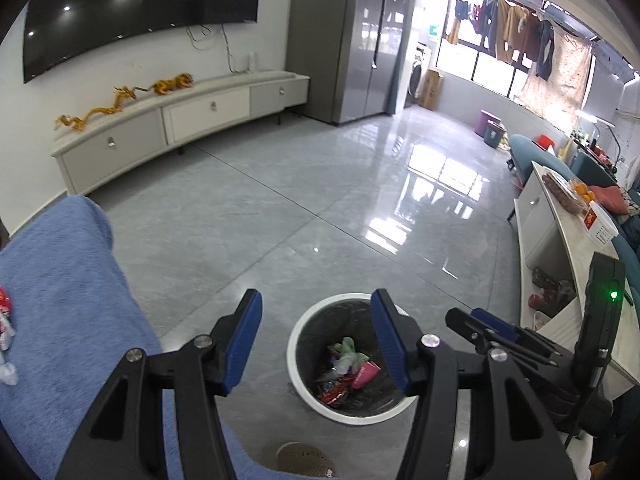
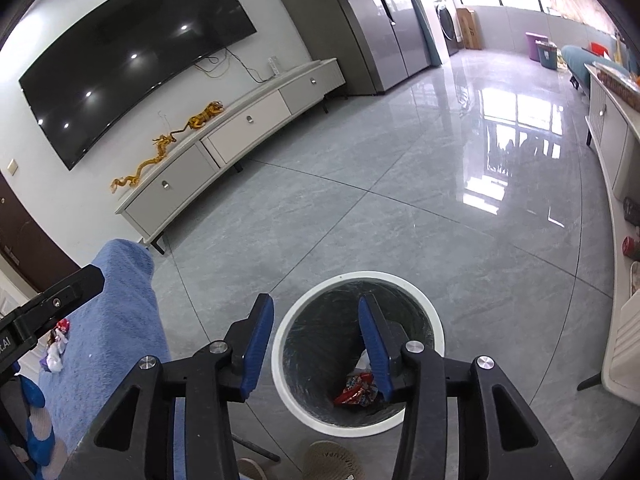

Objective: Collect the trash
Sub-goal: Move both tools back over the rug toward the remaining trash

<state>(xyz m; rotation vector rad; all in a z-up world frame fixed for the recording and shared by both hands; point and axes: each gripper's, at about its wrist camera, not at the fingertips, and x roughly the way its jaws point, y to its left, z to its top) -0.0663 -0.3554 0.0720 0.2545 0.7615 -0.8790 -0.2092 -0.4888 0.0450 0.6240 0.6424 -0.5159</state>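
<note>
A: Left wrist view: the left gripper [image 1: 316, 340] is spread and empty above the bin [image 1: 298, 360]; leftover wrappers [image 1: 6, 316] lie far left on the blue cloth [image 1: 68, 300].

B: Right wrist view: the right gripper [image 2: 316, 344] is spread and empty too, wrappers [image 2: 56, 346] again left, so the left hand looks nearer.

White-rimmed bin [image 1: 294, 344] upright, wrappers [image 1: 346, 372] inside

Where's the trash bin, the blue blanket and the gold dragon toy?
trash bin [image 2: 280, 344]: right wrist view, on its white rim.
blue blanket [image 1: 68, 280]: left wrist view, on its top.
gold dragon toy [image 2: 154, 156]: right wrist view, on its body.
</note>
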